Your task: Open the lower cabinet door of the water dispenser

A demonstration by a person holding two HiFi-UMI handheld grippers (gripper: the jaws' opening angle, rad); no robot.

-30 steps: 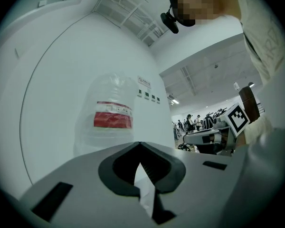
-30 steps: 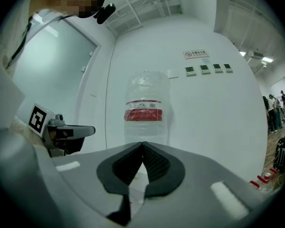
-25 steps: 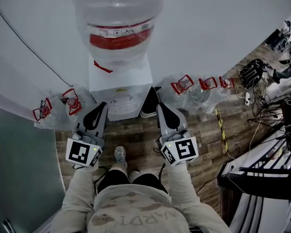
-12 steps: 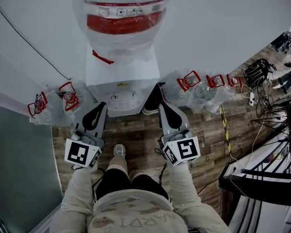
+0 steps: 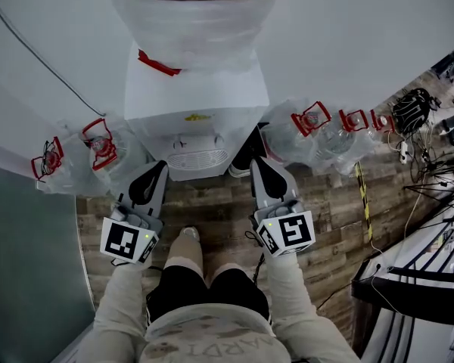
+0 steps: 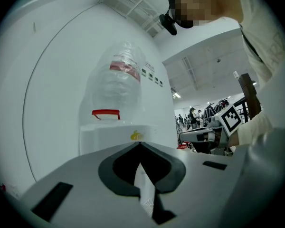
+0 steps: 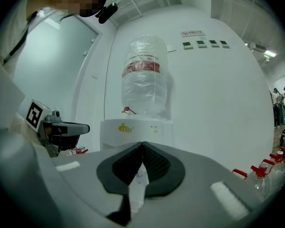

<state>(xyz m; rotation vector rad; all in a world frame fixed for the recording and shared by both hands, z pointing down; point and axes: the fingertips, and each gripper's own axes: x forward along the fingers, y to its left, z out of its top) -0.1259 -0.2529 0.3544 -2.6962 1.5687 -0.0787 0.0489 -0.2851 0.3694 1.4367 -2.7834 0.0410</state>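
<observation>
Wood floor (image 5: 209, 206) fronts dispenser (image 5: 197, 89), overhead only.

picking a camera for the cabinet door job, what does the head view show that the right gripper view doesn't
Head view only: the wooden floor, the person's shoe and the marker cube on the right claw.
Right gripper view only: the green wall plaques and the right claw's tips meeting, shut and empty.
Both: the water dispenser with its bottle, the left claw and the red-handled spare bottles to its right.
Neither plainly shows the lower cabinet door.
</observation>
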